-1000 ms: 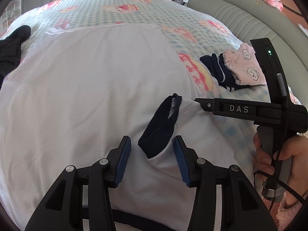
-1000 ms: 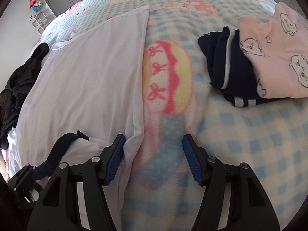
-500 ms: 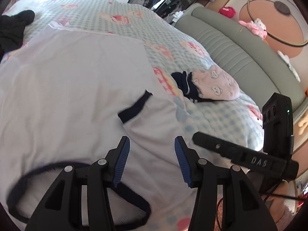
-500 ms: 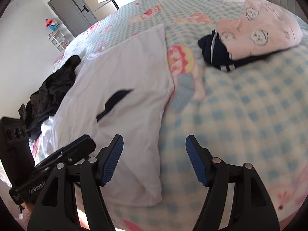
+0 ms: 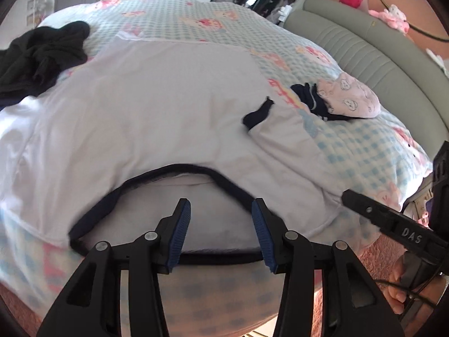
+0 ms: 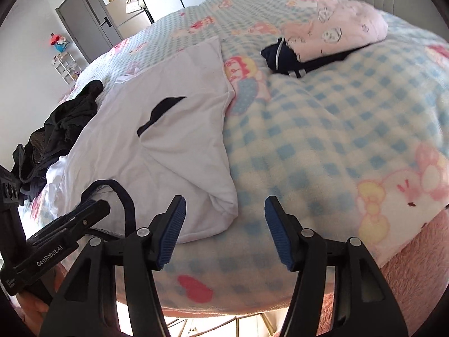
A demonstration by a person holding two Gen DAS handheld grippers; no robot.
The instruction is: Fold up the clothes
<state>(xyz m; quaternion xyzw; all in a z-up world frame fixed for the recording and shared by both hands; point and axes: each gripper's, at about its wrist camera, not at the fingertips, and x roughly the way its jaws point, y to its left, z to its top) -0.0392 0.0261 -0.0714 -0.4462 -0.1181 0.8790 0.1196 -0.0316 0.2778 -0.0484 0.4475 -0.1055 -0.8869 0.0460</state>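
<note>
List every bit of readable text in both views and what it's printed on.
"DAS" – white letters on the right gripper's black body, left wrist view.
"GenRobot.AI" – white print on the left gripper's black body, right wrist view.
Small white label below "GenRobot.AI": too small to read.
Blanket and pink garment: cartoon prints only, no words.

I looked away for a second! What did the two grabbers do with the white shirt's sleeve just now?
Both pulled back toward the bed's near edge. A second ago the left gripper straddled the dark-cuffed sleeve; now that sleeve lies folded in across the white shirt and both grippers hang open, the right gripper too. The black clothes pile and the folded pink and navy stack stayed put.
</note>
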